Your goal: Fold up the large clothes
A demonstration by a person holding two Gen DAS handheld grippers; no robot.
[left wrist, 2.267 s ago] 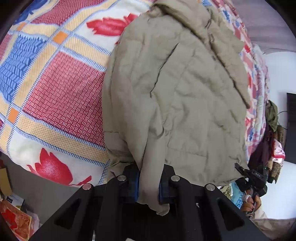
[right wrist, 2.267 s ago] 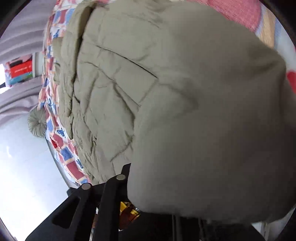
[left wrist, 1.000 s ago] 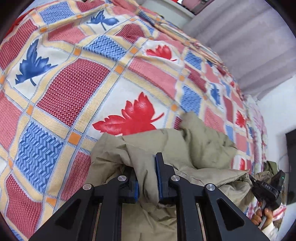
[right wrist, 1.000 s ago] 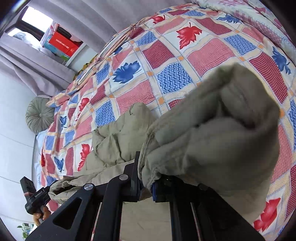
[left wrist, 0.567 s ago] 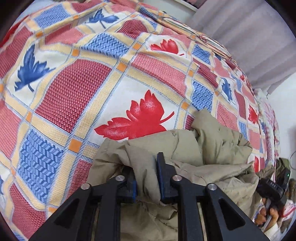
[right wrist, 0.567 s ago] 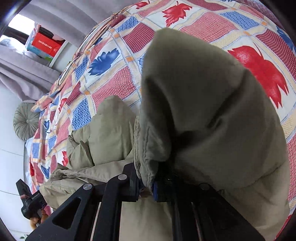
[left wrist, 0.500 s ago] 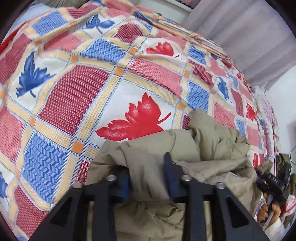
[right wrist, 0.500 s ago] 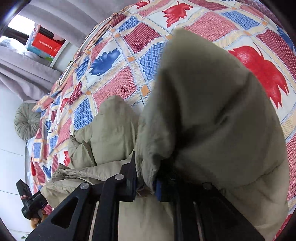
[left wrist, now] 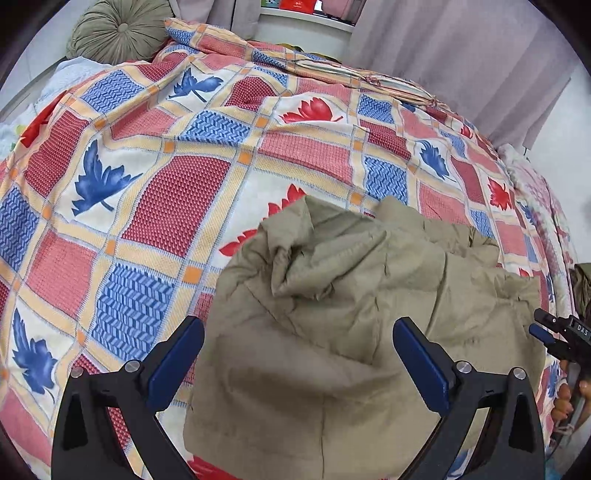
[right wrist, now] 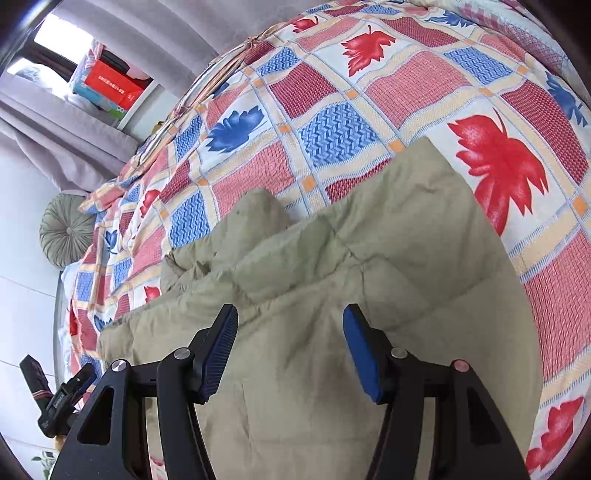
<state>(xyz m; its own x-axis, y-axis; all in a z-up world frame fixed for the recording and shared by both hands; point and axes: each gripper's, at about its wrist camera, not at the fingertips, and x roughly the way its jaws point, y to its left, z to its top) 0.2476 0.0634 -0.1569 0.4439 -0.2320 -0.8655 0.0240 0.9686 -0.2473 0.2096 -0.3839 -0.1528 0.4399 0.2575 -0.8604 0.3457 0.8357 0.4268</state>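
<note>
An olive-green padded jacket [left wrist: 332, 325] lies folded over on the bed with a crumpled edge at its far side. It also shows in the right wrist view [right wrist: 351, 295], lying flatter. My left gripper [left wrist: 297, 354] is open and empty, with its blue-padded jaws spread wide just above the jacket's near left part. My right gripper [right wrist: 290, 349] is open and empty, its jaws apart above the jacket's near right part. In the left wrist view the right gripper [left wrist: 561, 338] shows at the right edge.
The bed is covered by a checked quilt [left wrist: 166, 177] with red and blue leaves. A round green cushion [left wrist: 114, 33] lies at the head. Grey curtains [left wrist: 461, 55] hang behind. A windowsill with a red box [right wrist: 110, 86] shows far left.
Both grippers carried the jacket's edge over and laid it down on the bed. Both then opened and let go of the fabric, and have drawn back a little.
</note>
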